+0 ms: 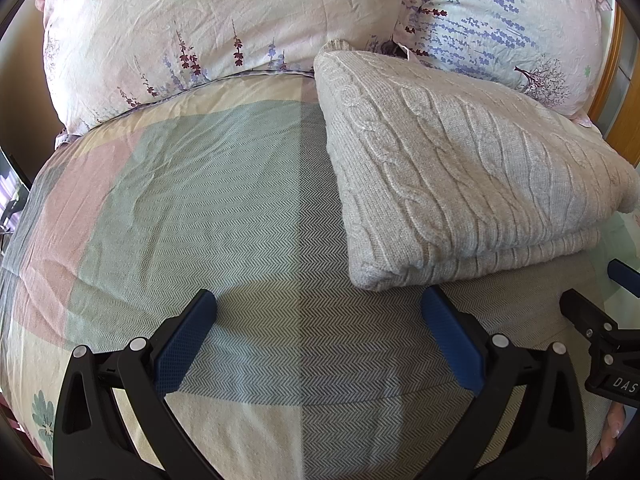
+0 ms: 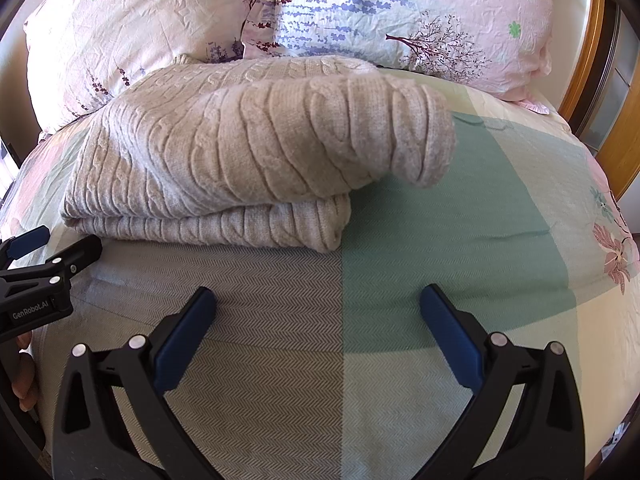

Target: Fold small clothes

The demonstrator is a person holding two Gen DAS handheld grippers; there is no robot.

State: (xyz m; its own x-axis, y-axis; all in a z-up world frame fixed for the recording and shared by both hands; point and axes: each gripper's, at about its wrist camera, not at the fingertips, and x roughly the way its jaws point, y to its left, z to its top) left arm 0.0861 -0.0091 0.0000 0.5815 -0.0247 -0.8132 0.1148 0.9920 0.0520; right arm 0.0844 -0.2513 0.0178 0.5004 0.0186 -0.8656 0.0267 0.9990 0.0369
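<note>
Holding both claws, left claw (image 1: 318, 300) and right claw (image 2: 318, 296), apart and empty; sweater (image 2: 240, 148) upper left looks soft, bulky: pinch its folded edge.

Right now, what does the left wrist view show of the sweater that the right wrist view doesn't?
Only the left wrist view shows the sweater's flat cable-knit top and neat left edge. Only the right wrist view shows a rolled section bulging over the sweater's right end, past the layers beneath. Both show it folded on the bedspread before two floral pillows, with the left gripper and right gripper open, holding nothing.
</note>
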